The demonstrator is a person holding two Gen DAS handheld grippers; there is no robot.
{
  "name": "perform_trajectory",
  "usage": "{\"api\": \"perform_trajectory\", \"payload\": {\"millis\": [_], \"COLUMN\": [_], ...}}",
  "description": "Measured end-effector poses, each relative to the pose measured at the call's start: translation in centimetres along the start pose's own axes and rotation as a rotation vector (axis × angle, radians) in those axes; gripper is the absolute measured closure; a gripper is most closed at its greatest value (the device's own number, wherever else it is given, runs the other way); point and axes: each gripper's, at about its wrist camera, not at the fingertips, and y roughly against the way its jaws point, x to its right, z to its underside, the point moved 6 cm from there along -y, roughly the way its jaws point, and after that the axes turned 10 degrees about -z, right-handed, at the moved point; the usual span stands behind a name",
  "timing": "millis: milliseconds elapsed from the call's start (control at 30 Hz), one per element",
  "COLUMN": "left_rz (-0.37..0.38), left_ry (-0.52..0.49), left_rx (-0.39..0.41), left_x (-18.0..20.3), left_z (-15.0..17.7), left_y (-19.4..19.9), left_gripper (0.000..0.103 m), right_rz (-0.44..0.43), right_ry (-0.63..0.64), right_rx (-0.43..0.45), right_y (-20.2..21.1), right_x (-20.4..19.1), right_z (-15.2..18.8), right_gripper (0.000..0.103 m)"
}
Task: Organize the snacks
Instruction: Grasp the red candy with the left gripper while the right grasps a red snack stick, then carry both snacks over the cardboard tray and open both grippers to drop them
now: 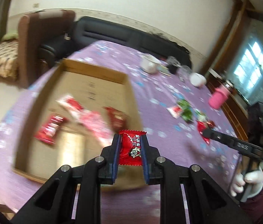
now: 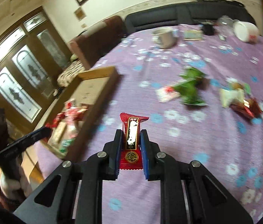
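My left fingers (image 1: 130,145) pinch a red candy (image 1: 130,147); my right fingers (image 2: 131,143) pinch a red bar (image 2: 131,140). Several snacks (image 1: 79,115) lie in the box (image 1: 94,71); others (image 2: 191,89) remain on the desk (image 2: 187,140).

My black two-finger grippers (image 1: 131,149) with blue pads (image 1: 117,156), silver pivot screws (image 1: 100,159), my white glove (image 1: 251,183) and maroon sleeve (image 1: 258,203) at right.

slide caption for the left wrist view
Left gripper clamps a red candy wrapper beside a brown cardboard box.
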Motion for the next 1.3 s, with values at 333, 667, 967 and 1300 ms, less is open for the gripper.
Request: {"api": "perform_trajectory", "payload": {"millis": [333,667,967,1300], "left_rz": [-0.079,-0.123,-0.097,-0.099], "left_ry": [0.042,0.057,0.092,0.111], "left_rx": [-0.014,-0.102,-0.117,-0.044], "left_x": [-5.8,-8.9,-9.7,-8.9], "left_z": [-3.8,-5.5,-5.7,-5.5], "left_y": [-2.2,-6.6,-7.8,-5.2], "left_gripper": [0.083,0.083,0.059,0.036], "right_rz": [-0.083,-0.073,-0.033,-0.040], "right_ry": [0.123,0.123,0.089,0.081], "right_rx": [-0.071,-0.187,-0.225,-0.170], "right_y": [-6.3,-15.5,-20.9,-18.8], "right_x": [-8.0,-10.1,-9.3,-9.0], "right_z": [-3.3,-6.2,-7.3,-7.5], "right_gripper": [0.082,0.082,0.080,0.080]}}
